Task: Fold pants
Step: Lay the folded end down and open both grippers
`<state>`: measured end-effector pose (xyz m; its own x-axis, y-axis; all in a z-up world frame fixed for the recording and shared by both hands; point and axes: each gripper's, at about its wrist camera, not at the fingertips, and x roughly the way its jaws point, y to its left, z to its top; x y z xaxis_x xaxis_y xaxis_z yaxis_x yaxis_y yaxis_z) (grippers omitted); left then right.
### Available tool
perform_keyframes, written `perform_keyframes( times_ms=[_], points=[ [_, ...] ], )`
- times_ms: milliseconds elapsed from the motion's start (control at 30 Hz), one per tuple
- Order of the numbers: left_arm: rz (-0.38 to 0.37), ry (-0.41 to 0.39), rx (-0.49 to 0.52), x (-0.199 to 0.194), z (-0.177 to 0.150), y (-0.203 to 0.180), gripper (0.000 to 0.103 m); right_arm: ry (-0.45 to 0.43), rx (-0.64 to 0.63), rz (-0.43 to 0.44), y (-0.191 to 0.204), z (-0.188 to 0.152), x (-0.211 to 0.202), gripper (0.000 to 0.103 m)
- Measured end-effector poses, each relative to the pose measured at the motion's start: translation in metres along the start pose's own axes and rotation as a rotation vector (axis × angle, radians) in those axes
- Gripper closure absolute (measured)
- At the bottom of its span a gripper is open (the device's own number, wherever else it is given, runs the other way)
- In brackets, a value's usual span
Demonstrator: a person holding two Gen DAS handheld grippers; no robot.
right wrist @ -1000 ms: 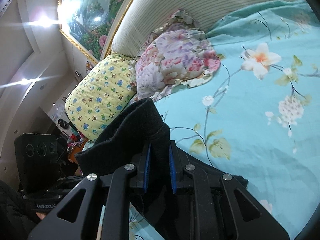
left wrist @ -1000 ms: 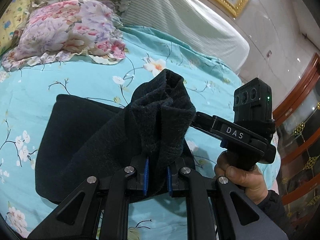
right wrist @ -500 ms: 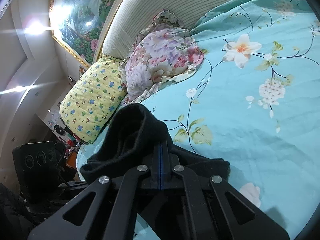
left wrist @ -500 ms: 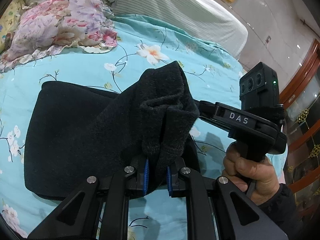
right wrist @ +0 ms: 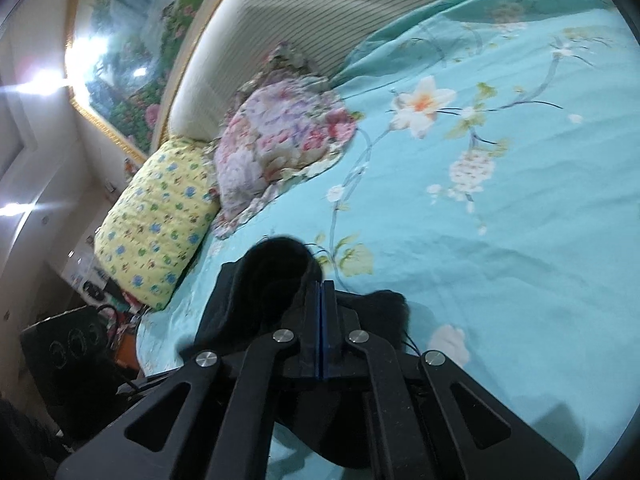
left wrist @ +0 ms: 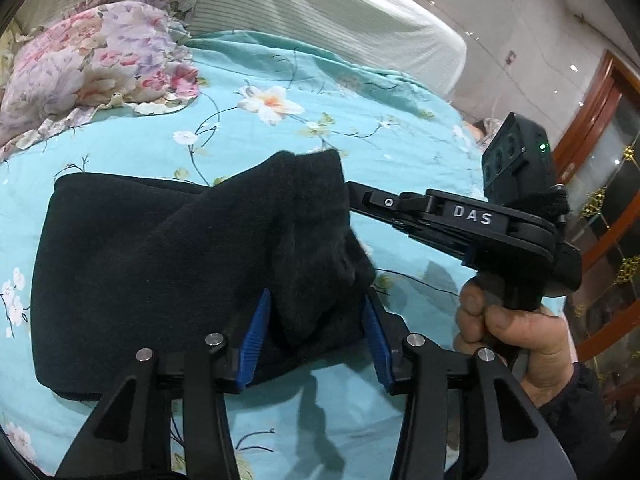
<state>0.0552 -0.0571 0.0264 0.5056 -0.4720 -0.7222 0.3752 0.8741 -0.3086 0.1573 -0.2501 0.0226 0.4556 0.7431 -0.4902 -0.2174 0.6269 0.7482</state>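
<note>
Black fleece pants point(left wrist: 140, 260) lie folded on the teal flowered bed cover point(left wrist: 360, 120). Their right end bunches up in a raised fold. My left gripper point(left wrist: 316, 336) is low over the near edge and its jaws are opening. The fold hangs loose between the blue pads point(left wrist: 256, 340), which do not press it. In the right wrist view my right gripper point(right wrist: 322, 312) is shut, its pads meeting with no cloth seen between them. A lump of the pants point(right wrist: 276, 272) rests against its left finger. In the left wrist view its tip is hidden behind the raised fold, and a hand point(left wrist: 508, 332) holds its handle.
A floral pillow point(left wrist: 92, 60) and a yellow patterned pillow point(right wrist: 160, 220) lie at the head of the bed. They lean against a striped headboard point(left wrist: 320, 8). A gold-framed painting point(right wrist: 132, 60) hangs above. A wooden cabinet point(left wrist: 600, 160) stands beyond the bed's right side.
The left jaws have opened off the bunched fold that they were pinching. The right pads, first shut on cloth, have closed together. Both grippers have sunk toward the bed and the pants lie flatter.
</note>
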Motion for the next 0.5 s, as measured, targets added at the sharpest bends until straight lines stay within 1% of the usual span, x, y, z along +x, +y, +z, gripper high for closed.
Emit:
perform_keyframes(
  times_ms=[33,100,167,200,300,500],
  points=[
    [-0.005,-0.006,0.007,-0.002,-0.001,-0.001,0.055,-0.004,0.006,-0.013,0.000,-0.001,-0.002,0.098],
    [-0.007,-0.017,0.012,-0.008,-0.001,-0.003,0.051,-0.014,0.017,-0.034,0.001,-0.003,-0.007,0.088],
    [-0.020,-0.027,0.004,-0.014,-0.001,-0.002,0.048,-0.020,0.029,-0.041,0.003,-0.005,-0.011,0.047],
    [-0.028,-0.034,-0.004,-0.018,0.000,0.000,0.047,-0.025,0.029,-0.052,0.005,-0.005,-0.012,0.041],
    [-0.021,-0.051,-0.022,-0.027,0.001,0.005,0.043,-0.047,0.010,-0.062,0.013,-0.008,-0.017,0.040],
    [-0.005,-0.075,-0.081,-0.045,0.001,0.026,0.040,-0.051,0.007,-0.095,0.023,-0.012,-0.019,0.039]
  ],
)
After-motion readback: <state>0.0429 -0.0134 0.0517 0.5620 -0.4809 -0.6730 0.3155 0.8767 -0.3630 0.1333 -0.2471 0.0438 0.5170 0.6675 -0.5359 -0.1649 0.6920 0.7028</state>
